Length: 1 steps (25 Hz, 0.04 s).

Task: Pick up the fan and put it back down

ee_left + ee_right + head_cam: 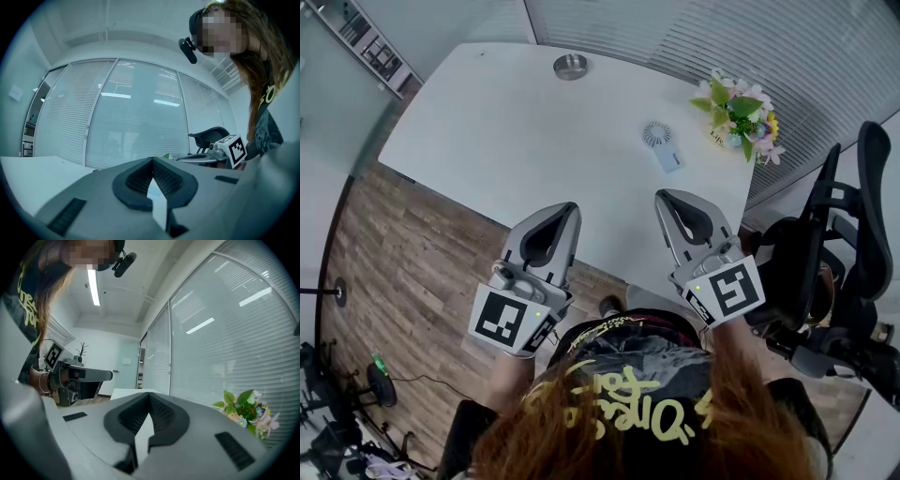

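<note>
The left gripper (570,210) and right gripper (664,197) are held level, side by side over the near edge of the smooth white table (506,122). Each one's grey, ribbed, teardrop-shaped fingers are pressed together on nothing. The small pale-blue fan (661,146), a round head on a flat handle, lies flat beyond the right fingers, well apart from them

Fan (661,146) on table (506,131), flowers (739,114) to its right, dish (571,67) behind
</note>
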Available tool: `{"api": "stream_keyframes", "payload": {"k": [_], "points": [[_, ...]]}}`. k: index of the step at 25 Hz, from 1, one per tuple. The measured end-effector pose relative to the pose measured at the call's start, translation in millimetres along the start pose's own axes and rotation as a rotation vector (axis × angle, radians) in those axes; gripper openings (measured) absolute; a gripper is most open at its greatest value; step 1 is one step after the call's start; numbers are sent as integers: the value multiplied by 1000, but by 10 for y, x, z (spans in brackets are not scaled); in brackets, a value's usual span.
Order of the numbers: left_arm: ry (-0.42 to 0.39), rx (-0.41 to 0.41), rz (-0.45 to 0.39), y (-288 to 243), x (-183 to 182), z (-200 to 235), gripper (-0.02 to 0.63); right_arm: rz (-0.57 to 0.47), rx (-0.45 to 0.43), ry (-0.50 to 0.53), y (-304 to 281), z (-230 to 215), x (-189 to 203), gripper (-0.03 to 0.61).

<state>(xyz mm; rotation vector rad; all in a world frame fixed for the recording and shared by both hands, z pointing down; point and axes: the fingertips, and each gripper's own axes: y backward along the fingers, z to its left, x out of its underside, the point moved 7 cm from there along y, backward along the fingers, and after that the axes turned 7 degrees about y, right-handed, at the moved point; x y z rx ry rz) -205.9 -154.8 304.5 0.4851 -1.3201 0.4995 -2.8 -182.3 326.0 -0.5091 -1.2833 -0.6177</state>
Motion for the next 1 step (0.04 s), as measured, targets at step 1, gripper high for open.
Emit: {"api": "stream_keyframes", "payload": {"k": [1], "points": [[-2,-3,3,3,5,0,-8,1,1,-5,5,1,-1,2]]}}
